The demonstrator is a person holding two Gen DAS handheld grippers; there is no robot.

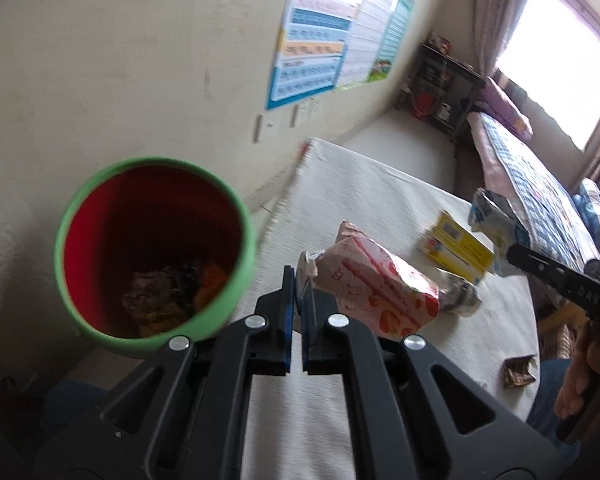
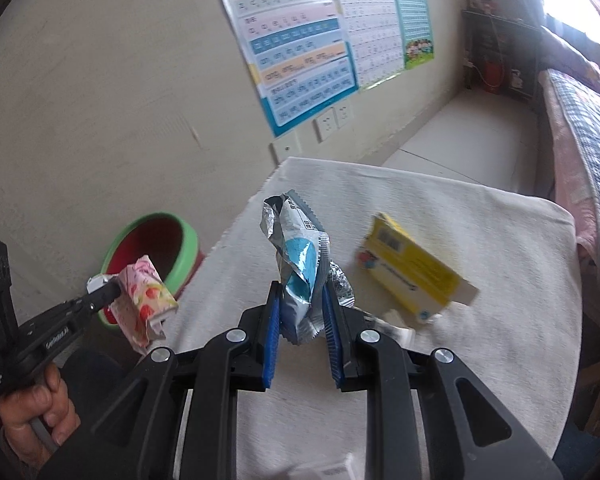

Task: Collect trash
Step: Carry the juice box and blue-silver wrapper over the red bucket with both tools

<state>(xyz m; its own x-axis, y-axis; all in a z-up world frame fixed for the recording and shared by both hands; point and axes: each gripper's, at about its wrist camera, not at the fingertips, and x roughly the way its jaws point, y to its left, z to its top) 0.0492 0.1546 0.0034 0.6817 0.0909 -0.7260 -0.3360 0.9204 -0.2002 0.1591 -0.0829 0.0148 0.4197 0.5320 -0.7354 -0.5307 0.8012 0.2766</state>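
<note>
My left gripper (image 1: 299, 280) is shut on the edge of a pink strawberry carton (image 1: 380, 288), held above the table beside the green-rimmed red bin (image 1: 152, 248). The bin holds crumpled trash. In the right wrist view the carton (image 2: 144, 300) hangs from the left gripper (image 2: 108, 290) in front of the bin (image 2: 156, 248). My right gripper (image 2: 300, 296) is shut on a blue and silver foil wrapper (image 2: 300, 264), lifted above the table; it also shows in the left wrist view (image 1: 492, 220). A yellow box (image 2: 412, 268) lies on the white cloth.
The round table (image 2: 480, 340) has a white cloth. A crumpled silver wrapper (image 1: 460, 300) and a brown wrapper (image 1: 518, 372) lie on it. A white item (image 2: 332, 470) sits at the near edge. A bed (image 1: 540, 168) is to the right, the wall behind.
</note>
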